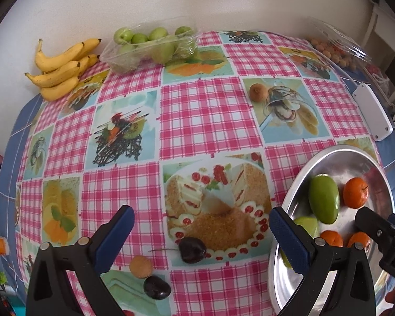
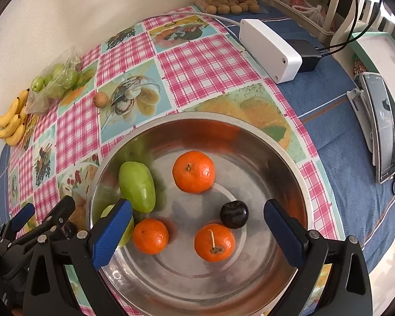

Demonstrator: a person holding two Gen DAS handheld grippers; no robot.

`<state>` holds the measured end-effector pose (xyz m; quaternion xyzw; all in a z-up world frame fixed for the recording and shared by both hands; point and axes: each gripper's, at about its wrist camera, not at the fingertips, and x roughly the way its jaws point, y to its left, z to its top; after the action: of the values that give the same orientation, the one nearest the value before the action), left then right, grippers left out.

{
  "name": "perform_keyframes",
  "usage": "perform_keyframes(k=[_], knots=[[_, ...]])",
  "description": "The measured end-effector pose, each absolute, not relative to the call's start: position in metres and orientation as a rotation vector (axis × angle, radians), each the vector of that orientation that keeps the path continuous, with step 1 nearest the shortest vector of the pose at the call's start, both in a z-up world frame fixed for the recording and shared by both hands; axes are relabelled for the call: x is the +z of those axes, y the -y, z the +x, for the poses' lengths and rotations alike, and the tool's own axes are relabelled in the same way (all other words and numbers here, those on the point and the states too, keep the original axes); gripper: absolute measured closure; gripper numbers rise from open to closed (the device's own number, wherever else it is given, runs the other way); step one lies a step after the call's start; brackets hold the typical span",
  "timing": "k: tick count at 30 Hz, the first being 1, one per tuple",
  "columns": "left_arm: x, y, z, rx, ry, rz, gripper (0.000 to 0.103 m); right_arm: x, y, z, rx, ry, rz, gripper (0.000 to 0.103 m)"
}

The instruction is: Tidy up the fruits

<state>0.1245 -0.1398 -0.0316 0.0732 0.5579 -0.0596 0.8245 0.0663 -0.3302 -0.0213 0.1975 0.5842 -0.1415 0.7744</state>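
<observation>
Left tongs (image 1: 201, 233) gape fully wide, empty, hovering just left of the metal bowl (image 1: 337, 155). Right below them sits a dark cherry (image 1: 191, 250), stem out: small, smooth, soft, probably slippery, so pinch its round sides gently. Right tongs (image 2: 197, 230) hang wide open over the bowl, gripping nothing.

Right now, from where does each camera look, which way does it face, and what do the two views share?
Left wrist: on the left gripper, tilted down at the tablecloth, cherries and bananas; its own open blue fingers show.
Right wrist: on the right gripper, looking down into the steel bowl; open fingers show.
Shared: bowl, mandarins, green mango, bananas; each sees the other gripper.
</observation>
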Motion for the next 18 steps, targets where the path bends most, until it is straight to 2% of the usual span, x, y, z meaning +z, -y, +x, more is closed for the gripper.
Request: perform_keyframes(k=[18], knots=[[-0.020,0.066,0.114,-0.011,-1.177,0.046,0.000,-0.014,0.287,0.069,-0.246,-1.265,0.361,0.003]])
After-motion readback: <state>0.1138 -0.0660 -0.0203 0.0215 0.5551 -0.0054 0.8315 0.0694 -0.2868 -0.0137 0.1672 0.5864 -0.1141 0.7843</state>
